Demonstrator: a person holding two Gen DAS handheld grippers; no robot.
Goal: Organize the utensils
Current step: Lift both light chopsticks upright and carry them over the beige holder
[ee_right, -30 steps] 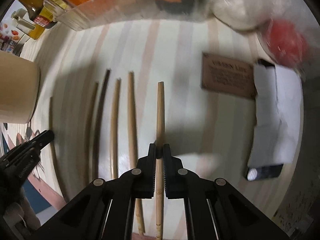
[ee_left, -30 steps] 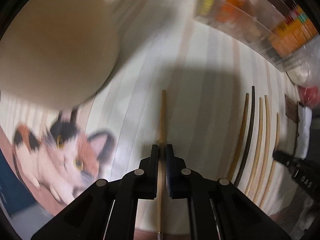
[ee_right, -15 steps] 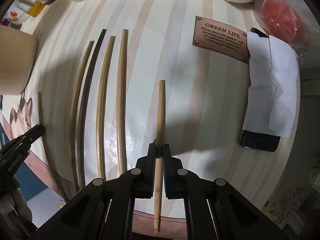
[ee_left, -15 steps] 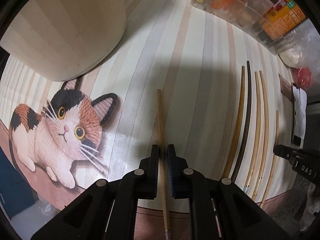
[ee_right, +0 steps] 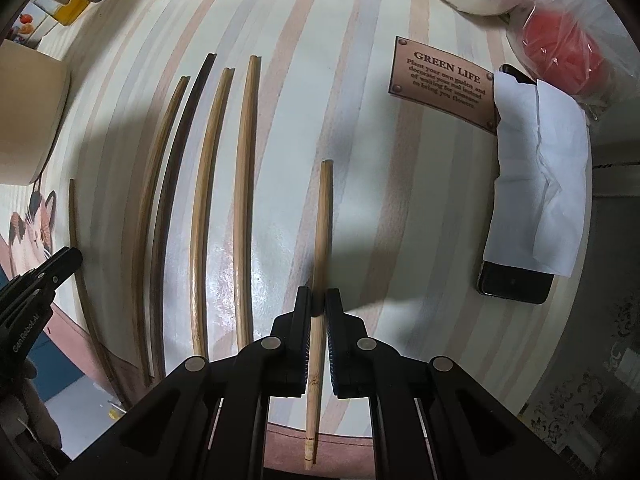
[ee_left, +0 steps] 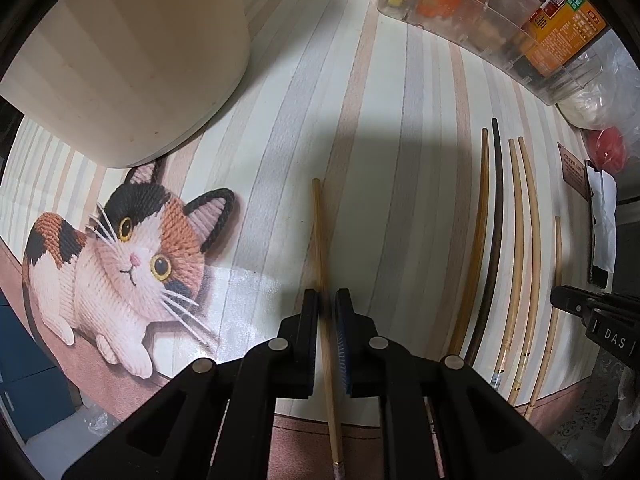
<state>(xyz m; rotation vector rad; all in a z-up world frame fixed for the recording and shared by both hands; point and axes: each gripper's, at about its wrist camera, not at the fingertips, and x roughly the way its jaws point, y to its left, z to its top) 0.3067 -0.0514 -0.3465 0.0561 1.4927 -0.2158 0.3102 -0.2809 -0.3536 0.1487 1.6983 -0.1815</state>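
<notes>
Chopsticks: two lifted, each gripped near the middle, one per gripper, above the striped mat [ee_left: 400,92].
Left gripper [ee_left: 327,312]: clenched on a thin light chopstick [ee_left: 318,232], pointing down at the mat, the stick running away from the camera.
Right gripper [ee_right: 318,308]: clenched on a thicker light chopstick [ee_right: 323,216], also pointing down.
Row on the mat [ee_right: 200,184]: four chopsticks lying side by side, three light and one dark, between the two grippers, not touching either.
Left side: cream round container [ee_left: 132,52] on the mat, just behind a printed cat picture [ee_left: 124,256].
Far edge: clear plastic rack [ee_left: 480,28] with bottles and packets.
Right side: brown printed label [ee_right: 444,80], white paper [ee_right: 540,176] lying over a black phone [ee_right: 516,284], red thing in a plastic bag [ee_right: 560,48].
In the way: nothing between either gripper and the mat below.
</notes>
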